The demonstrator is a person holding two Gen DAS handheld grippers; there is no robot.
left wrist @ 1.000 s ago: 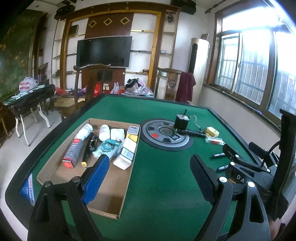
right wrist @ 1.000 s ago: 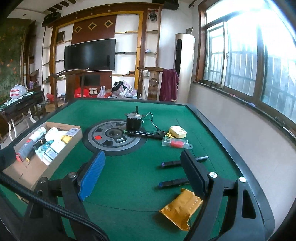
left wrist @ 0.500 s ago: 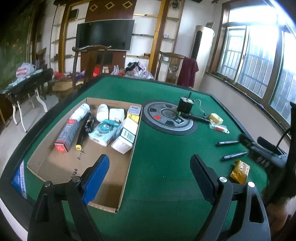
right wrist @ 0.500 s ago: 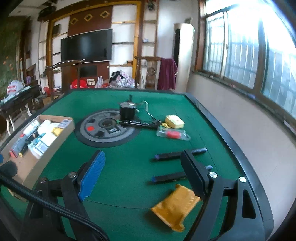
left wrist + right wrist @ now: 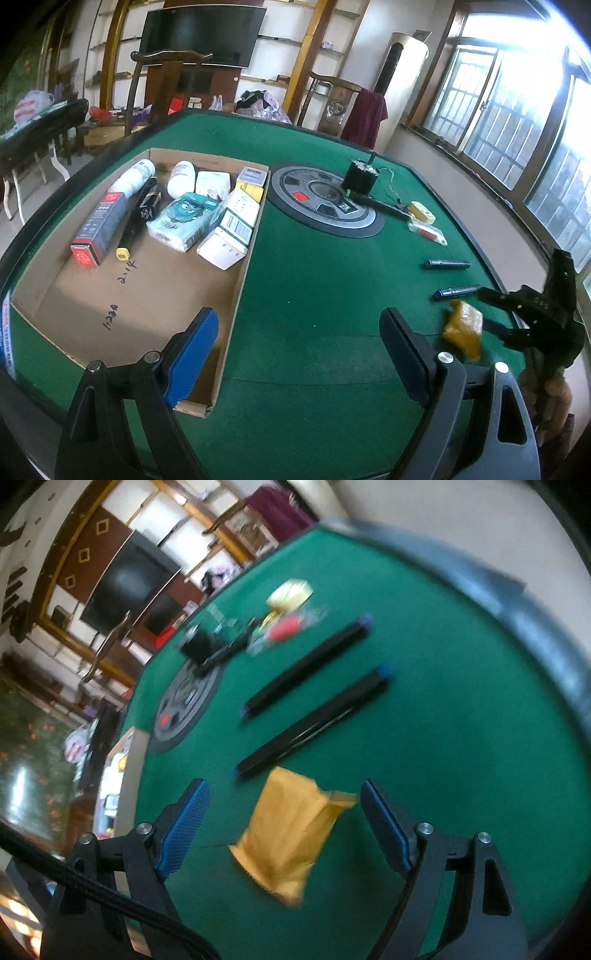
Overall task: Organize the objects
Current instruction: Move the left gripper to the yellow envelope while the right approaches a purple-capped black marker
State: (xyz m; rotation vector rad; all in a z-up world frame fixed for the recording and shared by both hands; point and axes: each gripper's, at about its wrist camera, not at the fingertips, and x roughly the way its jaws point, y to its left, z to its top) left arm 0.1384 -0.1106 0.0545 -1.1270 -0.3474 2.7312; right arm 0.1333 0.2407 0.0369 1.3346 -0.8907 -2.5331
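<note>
right gripper (image 5: 284, 830) swung down over yellow packet (image 5: 291, 834), jaws apparently wide

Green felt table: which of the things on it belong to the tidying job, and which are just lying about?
Job:
- flat cardboard box with packets already inside
- crumpled yellow-brown pouch, between the open right gripper fingers
- two black pens with blue tips
- clear packet with red item
- small yellow block

Lying about:
- round grey centre panel of the table
- black motor
- television
- wooden chair

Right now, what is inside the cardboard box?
The cardboard box holds white bottles, a red-ended carton, a tissue pack and small boxes. Anything beneath them is covered.
</note>
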